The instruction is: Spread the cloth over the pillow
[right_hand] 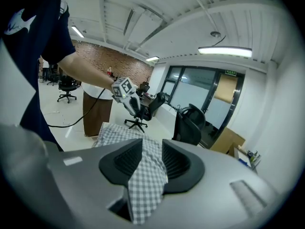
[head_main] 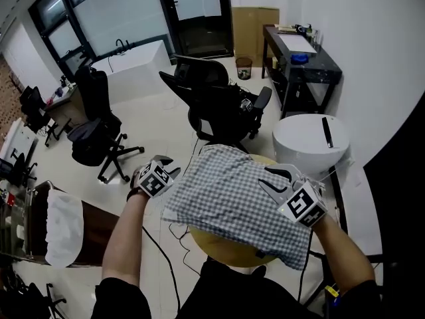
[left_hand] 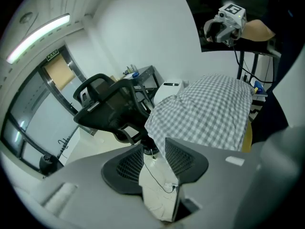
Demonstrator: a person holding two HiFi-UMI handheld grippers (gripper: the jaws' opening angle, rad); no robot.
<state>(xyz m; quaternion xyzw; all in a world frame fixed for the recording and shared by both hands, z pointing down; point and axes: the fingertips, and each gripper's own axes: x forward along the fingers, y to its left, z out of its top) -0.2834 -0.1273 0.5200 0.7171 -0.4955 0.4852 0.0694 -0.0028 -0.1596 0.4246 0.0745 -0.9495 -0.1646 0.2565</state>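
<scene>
Grey checked cloth [head_main: 232, 195] over yellow pillow [head_main: 219, 251], pinched in left gripper [left_hand: 153, 143], right gripper [right_hand: 152, 146] jaws; bin [head_main: 244, 67] contents unclear.

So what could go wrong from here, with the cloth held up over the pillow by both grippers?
1. The left gripper seems to pinch only a corner of the cloth at its tips, so that corner may slip out. The right gripper looks to have a deeper hold.
2. The near edge of the pillow shows bare, so the cloth may land off-centre.

the cloth [head_main: 232, 198] is grey-white checked, the pillow [head_main: 226, 251] yellow.
</scene>
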